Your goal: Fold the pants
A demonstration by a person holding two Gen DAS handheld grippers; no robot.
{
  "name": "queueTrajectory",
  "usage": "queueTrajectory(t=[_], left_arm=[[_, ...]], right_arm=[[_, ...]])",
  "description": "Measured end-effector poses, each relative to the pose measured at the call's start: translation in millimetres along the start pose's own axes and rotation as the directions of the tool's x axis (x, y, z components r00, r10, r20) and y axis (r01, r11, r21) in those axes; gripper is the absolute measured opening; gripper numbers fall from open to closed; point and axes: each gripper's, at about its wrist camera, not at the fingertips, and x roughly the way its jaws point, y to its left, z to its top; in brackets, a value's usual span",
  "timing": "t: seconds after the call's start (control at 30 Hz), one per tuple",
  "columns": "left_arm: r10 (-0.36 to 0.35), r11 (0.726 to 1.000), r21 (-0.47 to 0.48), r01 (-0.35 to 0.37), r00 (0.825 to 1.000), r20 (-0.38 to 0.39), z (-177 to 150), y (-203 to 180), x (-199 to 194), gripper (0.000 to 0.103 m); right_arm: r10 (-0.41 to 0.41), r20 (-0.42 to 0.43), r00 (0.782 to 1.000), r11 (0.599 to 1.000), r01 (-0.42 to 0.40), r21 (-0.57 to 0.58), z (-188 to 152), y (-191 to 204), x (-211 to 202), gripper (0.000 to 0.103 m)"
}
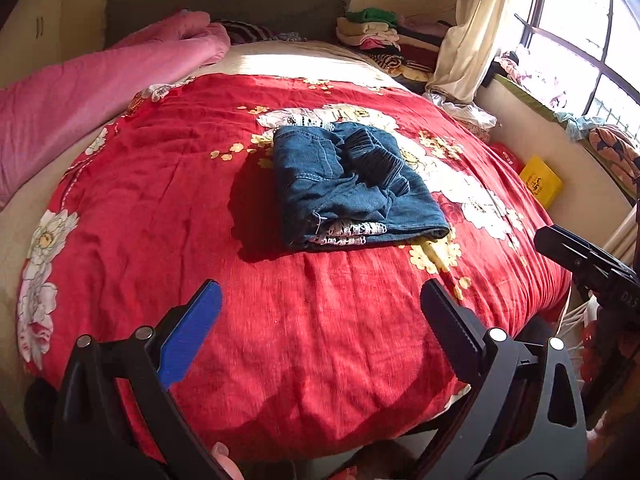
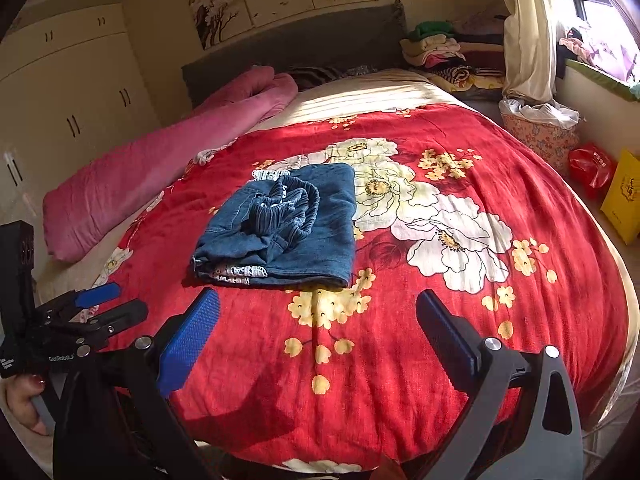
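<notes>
The pants (image 1: 352, 184), blue denim, lie folded into a compact bundle near the middle of the bed's red floral cover (image 1: 280, 320), ribbed waistband bunched on top, patterned lining showing at the near edge. Both the left tool (image 1: 320, 300) and right tool (image 2: 318, 308) hover spread wide, empty, at the bed's foot edge. The right view alone shows "GenRobot" lettering on the left tool and a white wardrobe (image 2: 80, 92).

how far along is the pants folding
Looks nearly done: the pants lie in a compact folded bundle on the red quilt. Nothing is in hand; the left gripper and right gripper are open, held back. Left: perhaps tidying the bunched waistband on top.
</notes>
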Motion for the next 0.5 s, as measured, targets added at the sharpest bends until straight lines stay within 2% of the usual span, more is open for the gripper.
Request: queueTrajectory(t=[0.5], left_arm=[[0.011, 1.000, -0.015, -0.011, 1.000, -0.005, -22.9, 0.6, -2.7, 0.093]], right_arm=[[-0.007, -0.038, 0.999, 1.000, 0.006, -0.014, -18.6, 1.8, -1.3, 0.098]])
